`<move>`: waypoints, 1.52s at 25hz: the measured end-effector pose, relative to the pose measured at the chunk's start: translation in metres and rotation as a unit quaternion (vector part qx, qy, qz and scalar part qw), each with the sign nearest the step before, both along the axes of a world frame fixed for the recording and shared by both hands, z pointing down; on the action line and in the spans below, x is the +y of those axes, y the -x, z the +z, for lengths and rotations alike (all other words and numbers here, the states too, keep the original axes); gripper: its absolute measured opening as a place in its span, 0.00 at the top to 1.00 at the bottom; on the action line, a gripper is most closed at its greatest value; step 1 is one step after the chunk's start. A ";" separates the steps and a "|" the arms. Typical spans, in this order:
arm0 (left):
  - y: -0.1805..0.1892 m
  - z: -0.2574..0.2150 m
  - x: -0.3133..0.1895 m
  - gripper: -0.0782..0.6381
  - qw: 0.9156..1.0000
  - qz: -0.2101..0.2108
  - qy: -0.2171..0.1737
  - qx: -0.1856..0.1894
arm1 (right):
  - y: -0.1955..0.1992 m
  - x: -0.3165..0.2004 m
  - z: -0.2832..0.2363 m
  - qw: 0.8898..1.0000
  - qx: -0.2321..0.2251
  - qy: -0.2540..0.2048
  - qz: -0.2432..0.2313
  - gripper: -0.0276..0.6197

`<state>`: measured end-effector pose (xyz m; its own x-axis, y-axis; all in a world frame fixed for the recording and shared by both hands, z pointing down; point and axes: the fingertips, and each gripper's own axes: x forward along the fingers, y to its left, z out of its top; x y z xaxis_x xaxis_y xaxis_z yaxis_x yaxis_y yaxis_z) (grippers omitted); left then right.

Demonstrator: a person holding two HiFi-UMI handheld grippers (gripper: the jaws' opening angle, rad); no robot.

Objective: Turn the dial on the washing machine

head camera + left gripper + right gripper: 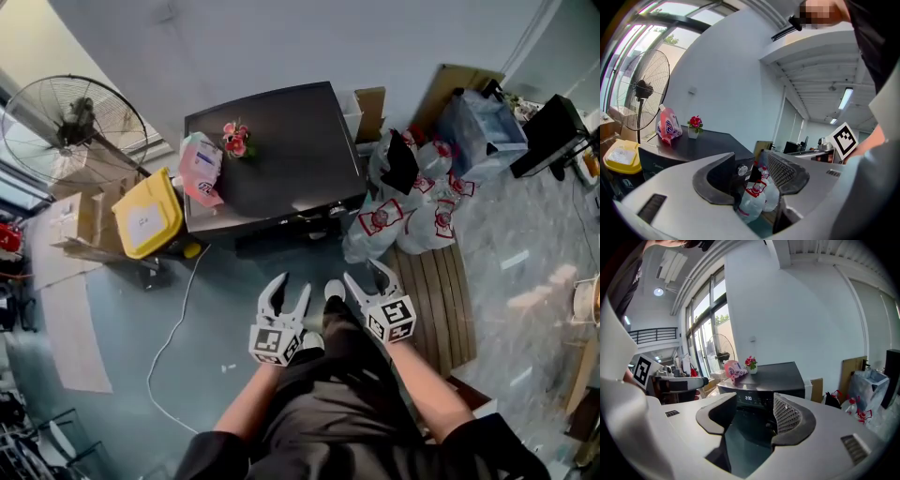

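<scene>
left gripper (292,284) and right gripper (364,272) both loose and empty, short of the washer (281,159)
a fan (70,127) stood far left, then a yellow bin (148,214), a pink bag (200,169) and flowers (234,139) on the dark washer, and bottles (412,211) at its right. the dial (741,169) sat on the washer's front panel near the bottles, well apart from both wide-open grippers.

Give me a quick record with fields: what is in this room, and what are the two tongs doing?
Machine: dark washing machine by the wall
Dial: silver, on the machine's front, untouched
On top: red flowers, pink pouch
Nearby: standing fan, yellow bin, water bottles
Left tongs: open, empty
Right tongs: open, empty
</scene>
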<state>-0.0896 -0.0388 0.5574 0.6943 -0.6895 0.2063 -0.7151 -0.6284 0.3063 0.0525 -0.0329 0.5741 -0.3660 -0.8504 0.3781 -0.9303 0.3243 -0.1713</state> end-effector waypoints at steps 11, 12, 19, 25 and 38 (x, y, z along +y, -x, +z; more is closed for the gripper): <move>-0.030 0.042 -0.072 0.62 1.000 -0.022 0.006 -0.019 | -0.027 -0.059 0.055 0.999 -0.020 0.037 -0.004 0.63; -0.031 0.044 -0.077 0.62 0.999 -0.023 0.008 -0.022 | -0.028 -0.063 0.059 0.999 -0.019 0.041 -0.006 0.63; -0.042 0.051 -0.098 0.62 0.998 -0.034 0.029 -0.032 | -0.028 -0.088 0.091 0.997 -0.017 0.076 -0.031 0.63; -0.047 0.062 -0.115 0.62 0.997 -0.048 0.049 -0.036 | -0.025 -0.121 0.117 0.994 -0.008 0.097 -0.051 0.63; -0.049 0.069 -0.132 0.62 0.994 -0.077 0.059 -0.039 | -0.026 -0.154 0.167 0.988 0.021 0.147 -0.053 0.60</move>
<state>-0.0403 -0.1705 0.6268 0.5605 -0.7543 0.3417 -0.8249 -0.4722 0.3107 0.0785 -0.1866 0.7407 -0.4251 -0.6601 0.6193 -0.9024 0.3622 -0.2333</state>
